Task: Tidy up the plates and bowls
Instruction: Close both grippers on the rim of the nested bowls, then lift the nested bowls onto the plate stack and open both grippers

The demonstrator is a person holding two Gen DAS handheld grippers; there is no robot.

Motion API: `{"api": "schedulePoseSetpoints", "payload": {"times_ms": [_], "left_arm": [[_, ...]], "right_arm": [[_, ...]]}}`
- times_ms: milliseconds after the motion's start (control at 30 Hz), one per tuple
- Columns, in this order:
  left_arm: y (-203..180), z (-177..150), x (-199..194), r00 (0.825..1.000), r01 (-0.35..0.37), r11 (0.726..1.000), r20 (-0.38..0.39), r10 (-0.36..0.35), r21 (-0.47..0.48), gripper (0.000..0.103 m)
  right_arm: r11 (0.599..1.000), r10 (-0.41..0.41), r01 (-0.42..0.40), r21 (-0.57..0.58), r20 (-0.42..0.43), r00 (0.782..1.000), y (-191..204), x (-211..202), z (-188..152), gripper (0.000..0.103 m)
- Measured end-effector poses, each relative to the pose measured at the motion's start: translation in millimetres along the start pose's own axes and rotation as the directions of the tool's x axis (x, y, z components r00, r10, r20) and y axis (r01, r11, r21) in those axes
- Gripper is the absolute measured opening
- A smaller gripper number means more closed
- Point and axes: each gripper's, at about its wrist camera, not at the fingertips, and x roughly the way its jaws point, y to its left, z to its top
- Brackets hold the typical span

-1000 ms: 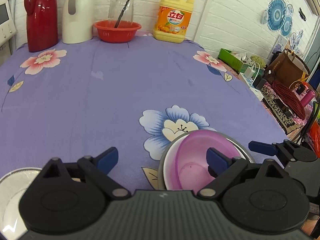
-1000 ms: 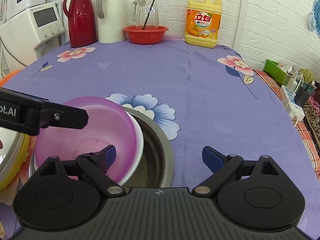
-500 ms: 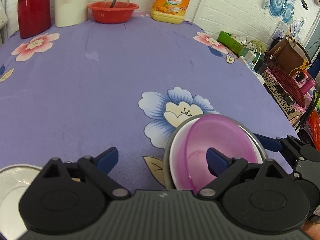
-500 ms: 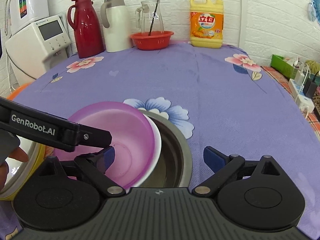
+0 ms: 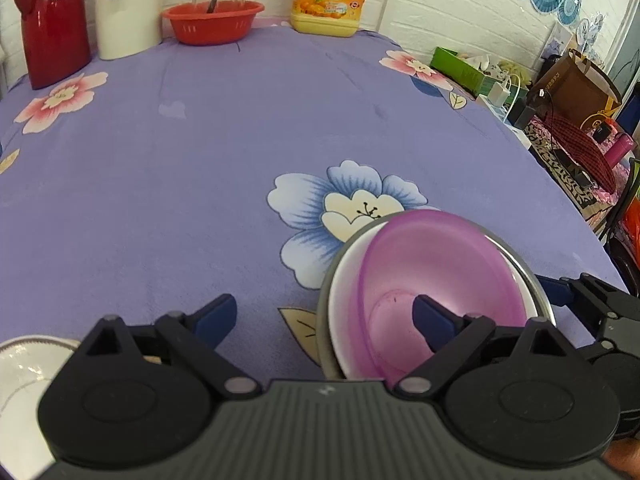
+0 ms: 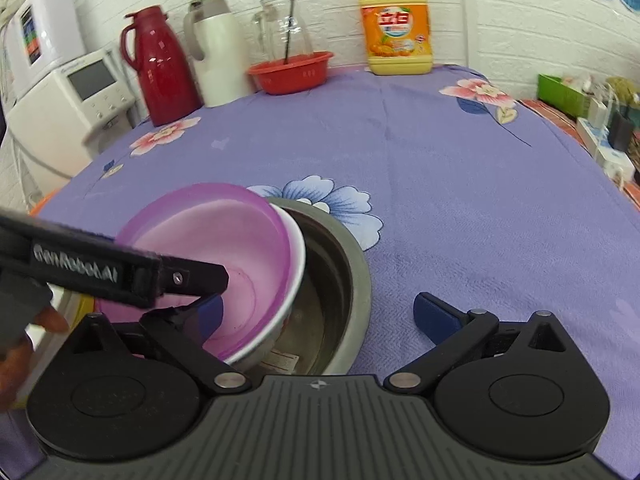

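Stack: translucent purple plastic bowl (image 5: 436,276) sits tilted inside a white bowl (image 5: 344,300), and both lean inside a grey steel bowl (image 6: 344,280) near the front edge of the table. Nested, but crooked, with the purple rim riding high on one side.

Table: purple flowered tablecloth (image 5: 200,160) covers it, with the stack resting beside the blue-and-white flower print.

Left gripper (image 5: 324,316): jaws wide, nothing clamped. One blue pad hangs over the purple bowl's hollow, the other over bare cloth, so the stack's near wall lies between them. Looks placed to bracket that rim, I'd say.

Right gripper (image 6: 316,312): jaws wide too, gripping nothing. One pad shows inside the purple bowl, the other outside the steel wall on the cloth. Whether the inner pad touches plastic I cannot tell.

Why both: two open tools flanking one stack, likely one to steady and one to seat the leaning bowls level.

Plate: white plate with a patterned rim (image 5: 24,368) lies at the left gripper's lower left, well apart from the stack, not yet gathered.

Back row: dark red thermos jug (image 6: 160,68), white jug (image 6: 216,52), red plastic basket (image 6: 292,72), yellow detergent bottle (image 6: 396,28), all clear of the work.

Hand: fingers (image 6: 24,344) show at the right view's edge, holding the other tool.
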Motion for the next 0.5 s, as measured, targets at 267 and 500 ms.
{"api": "schedulePoseSetpoints", "payload": {"times_ms": [267, 500], "left_arm": [[-4, -6, -2, 0.998, 0.068, 0.997, 0.020, -0.067, -0.039, 0.066], [-16, -3, -16, 0.995, 0.095, 0.993, 0.035, -0.093, -0.076, 0.052]], "right_arm": [[0.997, 0.045, -0.049, 0.058, 0.075, 0.996, -4, -8, -14, 0.103], [1.000, 0.009, -0.010, 0.011, 0.090, 0.996, 15, -24, -5, 0.086]]}}
